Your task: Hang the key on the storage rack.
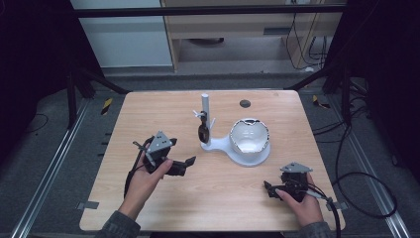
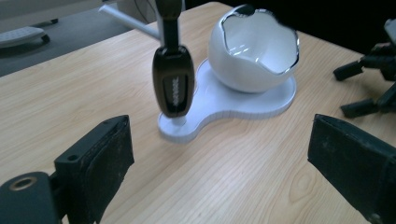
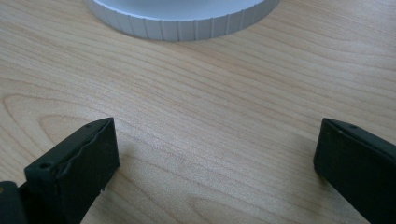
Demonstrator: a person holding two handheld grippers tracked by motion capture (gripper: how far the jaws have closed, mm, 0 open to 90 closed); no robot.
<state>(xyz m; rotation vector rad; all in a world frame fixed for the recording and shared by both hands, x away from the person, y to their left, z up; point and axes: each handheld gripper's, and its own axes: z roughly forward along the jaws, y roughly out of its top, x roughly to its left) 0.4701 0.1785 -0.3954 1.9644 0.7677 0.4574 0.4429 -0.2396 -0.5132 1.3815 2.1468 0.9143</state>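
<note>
While both grippers, left [image 1: 184, 163] and right [image 1: 270, 189], gape empty, dark key fob [image 2: 173, 82] hangs upright (long axis vertical) on white stand [image 1: 205, 113].

Two hand-held black tongs, grey sleeves

The left black tongs [image 1: 184, 164] and right black tongs [image 1: 268, 189] each carry a grey three-cornered plate, flat padded jaws and a trailing black cable; grey knit cuffs cover both wrists.

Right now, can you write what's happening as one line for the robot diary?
left tool: open, empty, facing dark key fob on white stand | right tool: open, empty, above table | egg-shaped bowl: on stand
</note>
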